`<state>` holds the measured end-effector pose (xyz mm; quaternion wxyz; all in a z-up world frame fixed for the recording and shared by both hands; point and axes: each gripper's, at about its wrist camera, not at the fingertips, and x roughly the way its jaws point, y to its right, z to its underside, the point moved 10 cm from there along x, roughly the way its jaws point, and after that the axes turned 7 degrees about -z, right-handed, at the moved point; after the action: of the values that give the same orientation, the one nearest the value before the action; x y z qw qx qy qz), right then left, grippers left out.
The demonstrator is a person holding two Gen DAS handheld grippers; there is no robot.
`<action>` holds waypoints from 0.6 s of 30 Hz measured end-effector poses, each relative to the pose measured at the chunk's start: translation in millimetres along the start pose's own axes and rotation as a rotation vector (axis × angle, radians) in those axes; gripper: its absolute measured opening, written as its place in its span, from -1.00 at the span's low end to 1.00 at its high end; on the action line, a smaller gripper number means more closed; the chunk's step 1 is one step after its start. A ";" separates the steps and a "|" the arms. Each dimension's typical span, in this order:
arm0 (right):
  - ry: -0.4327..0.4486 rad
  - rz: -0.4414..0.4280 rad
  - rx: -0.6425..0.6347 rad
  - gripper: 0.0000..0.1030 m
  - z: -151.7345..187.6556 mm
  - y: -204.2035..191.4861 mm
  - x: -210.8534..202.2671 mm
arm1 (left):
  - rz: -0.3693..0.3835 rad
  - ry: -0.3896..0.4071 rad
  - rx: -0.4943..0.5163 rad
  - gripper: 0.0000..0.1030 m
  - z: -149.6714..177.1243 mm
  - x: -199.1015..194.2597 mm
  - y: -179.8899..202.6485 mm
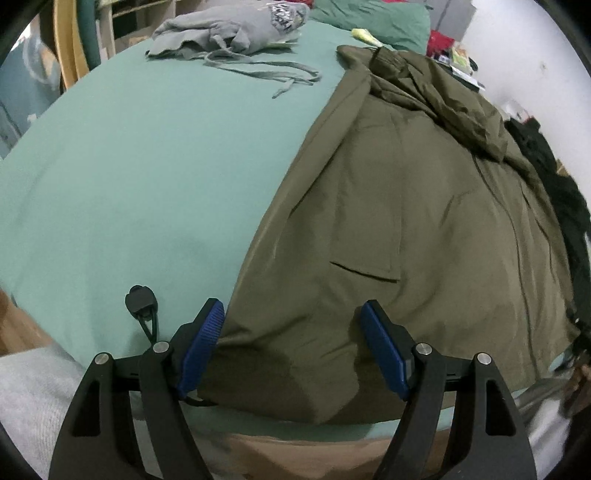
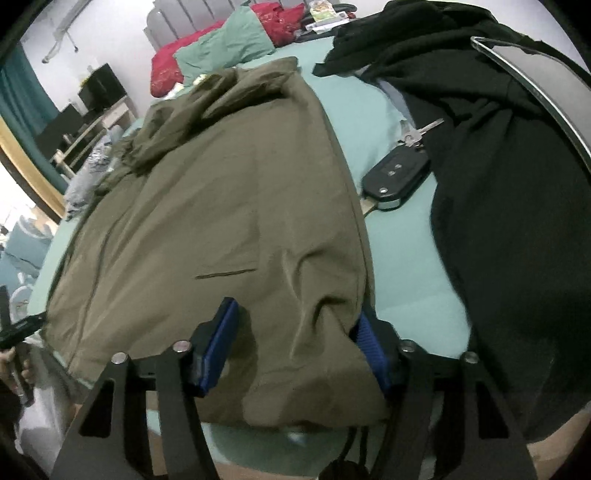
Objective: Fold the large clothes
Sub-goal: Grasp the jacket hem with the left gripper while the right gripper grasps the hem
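Both tongs sit at the olive jacket's near hem on the bed: left tongs gaping, right tongs bunching fabric (grip unclear). Next, I'd guess: clamp, fold away.

The jacket lies on the bed, its near hem between both pairs of fingers; a hoodie far ahead-left, a car key ahead-right
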<state>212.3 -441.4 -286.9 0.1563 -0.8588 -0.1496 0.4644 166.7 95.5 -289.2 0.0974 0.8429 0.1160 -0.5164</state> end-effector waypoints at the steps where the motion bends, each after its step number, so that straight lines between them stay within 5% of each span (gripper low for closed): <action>1: 0.003 -0.018 0.002 -0.45 1.7 -3.1 -0.7 | -0.015 0.007 0.018 0.54 1.4 0.4 1.5; 2: 0.008 -0.040 0.004 -0.70 5.1 -5.1 -2.9 | -0.033 0.011 0.038 0.54 2.4 1.0 3.5; 6: 0.040 -0.070 -0.018 -0.78 10.8 -20.7 -6.2 | -0.089 0.010 0.089 0.54 6.8 1.5 7.8; 7: 0.056 -0.081 -0.011 -0.80 10.9 -24.0 -7.8 | -0.091 0.011 0.102 0.43 7.6 1.3 9.8; 11: 0.102 -0.139 0.037 -0.85 15.7 -31.3 -17.3 | -0.043 0.032 0.145 -0.56 9.3 -8.4 23.0; 14: 0.140 -0.159 0.046 -0.86 13.5 -34.7 -29.2 | 0.002 0.069 0.111 -0.75 7.0 -26.7 23.7; 18: 0.251 -0.247 0.144 -0.88 2.7 -25.8 -62.9 | 0.038 0.138 0.063 -0.77 3.7 -61.2 13.7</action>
<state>174.2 -443.0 -230.6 0.2906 -0.8716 -0.1993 0.3407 140.7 75.6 -235.6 0.0725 0.8812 0.0902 -0.4583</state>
